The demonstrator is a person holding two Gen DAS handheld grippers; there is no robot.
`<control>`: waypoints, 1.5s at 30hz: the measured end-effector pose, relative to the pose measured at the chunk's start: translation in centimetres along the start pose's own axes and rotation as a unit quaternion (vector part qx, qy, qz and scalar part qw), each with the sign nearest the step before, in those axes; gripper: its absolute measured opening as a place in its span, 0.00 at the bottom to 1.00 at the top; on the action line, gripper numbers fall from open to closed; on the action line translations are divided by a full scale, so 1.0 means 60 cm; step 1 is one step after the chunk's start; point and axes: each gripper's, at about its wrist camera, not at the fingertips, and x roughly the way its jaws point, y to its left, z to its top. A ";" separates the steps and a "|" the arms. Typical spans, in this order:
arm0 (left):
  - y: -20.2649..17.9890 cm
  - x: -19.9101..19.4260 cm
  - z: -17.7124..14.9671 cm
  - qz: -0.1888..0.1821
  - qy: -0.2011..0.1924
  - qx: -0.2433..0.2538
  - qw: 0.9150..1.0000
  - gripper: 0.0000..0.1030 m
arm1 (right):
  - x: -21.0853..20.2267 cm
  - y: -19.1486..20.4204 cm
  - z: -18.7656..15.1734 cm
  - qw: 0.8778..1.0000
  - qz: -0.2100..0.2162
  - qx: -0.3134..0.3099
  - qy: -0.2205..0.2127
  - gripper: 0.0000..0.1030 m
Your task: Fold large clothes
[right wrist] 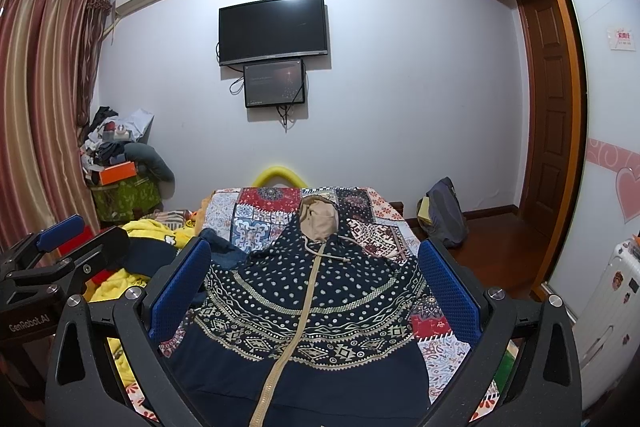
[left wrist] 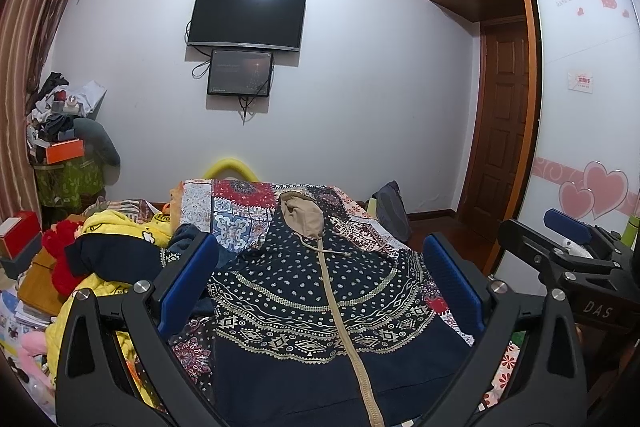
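A dark navy hooded jacket (left wrist: 320, 299) with white dots, patterned bands, a tan zipper and a tan-lined hood lies spread flat on the patchwork bedspread (left wrist: 236, 215), hood toward the far wall. It also shows in the right wrist view (right wrist: 304, 307). My left gripper (left wrist: 320, 279) is open and empty, held above the jacket's lower part. My right gripper (right wrist: 316, 291) is open and empty, also above the jacket. The right gripper shows at the right edge of the left wrist view (left wrist: 568, 239); the left gripper shows at the left of the right wrist view (right wrist: 64, 239).
A pile of yellow, navy and red clothes (left wrist: 108, 255) lies on the bed's left side. A cluttered stand (left wrist: 64, 155) is in the far left corner. A dark bag (right wrist: 444, 215) sits on the wooden floor right of the bed. A wardrobe (left wrist: 584, 107) lines the right wall.
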 end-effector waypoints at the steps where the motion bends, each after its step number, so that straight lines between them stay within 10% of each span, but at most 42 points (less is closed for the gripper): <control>1: 0.000 0.000 0.000 0.000 0.000 0.000 1.000 1.00 | 0.000 0.000 0.000 1.000 0.000 0.000 0.000 1.00; 20: 0.039 0.062 0.001 0.009 0.015 0.001 1.000 1.00 | 0.058 0.004 0.001 1.000 -0.006 -0.005 0.011 1.00; 31: 0.177 0.211 -0.002 0.044 0.084 -0.023 0.995 1.00 | 0.204 -0.007 0.001 0.998 -0.011 -0.006 0.067 1.00; 45: 0.450 0.425 -0.124 0.142 0.255 -0.076 0.953 1.00 | 0.444 -0.010 -0.065 0.977 -0.043 -0.048 0.202 1.00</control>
